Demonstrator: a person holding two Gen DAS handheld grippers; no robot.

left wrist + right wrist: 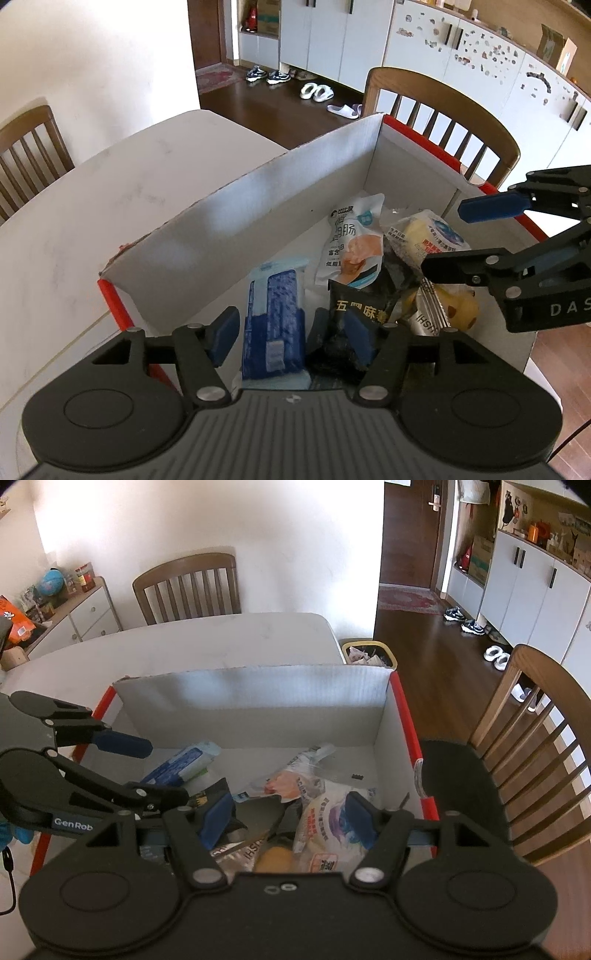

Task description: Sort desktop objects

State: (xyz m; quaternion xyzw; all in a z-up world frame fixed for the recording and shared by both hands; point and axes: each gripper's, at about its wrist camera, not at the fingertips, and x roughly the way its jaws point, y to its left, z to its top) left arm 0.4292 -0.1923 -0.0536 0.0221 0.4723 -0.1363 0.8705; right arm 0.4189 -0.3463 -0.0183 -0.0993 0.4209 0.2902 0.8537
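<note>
**Q.** What do the two grippers show at this moment?

**A.** The left gripper (291, 338) hangs over the near end of the cardboard box (229, 206) with its jaws parted. The blue-and-white tissue pack (275, 325) lies between the pads and a black snack packet (354, 314) sits by the right pad, but neither pad presses on either, so nothing is held. The right gripper (291, 816) is likewise open over the box's right half, its jaws standing either side of a pale wrapped bun (328, 830) without closing on it (the pack simply lies below them).

**Q.** Where are the things to be sorted?

**A.** All those in view lie inside the box. Going outward from the left gripper: tissue pack at near left, black packet beside it, a white sausage pouch (354, 240) farther in, then the bun, a yellow item (461, 308) and a silver wrapper (428, 314) at the right. They overlap in a loose heap.

**Q.** How far along is the task?

**A.** Judged from this, it is late. The white counter (110, 192) shows bare wherever it is visible, on the left and beyond the box's far wall, and both grippers are empty. What may remain lies out of view (the counter near the person is hidden).
</note>
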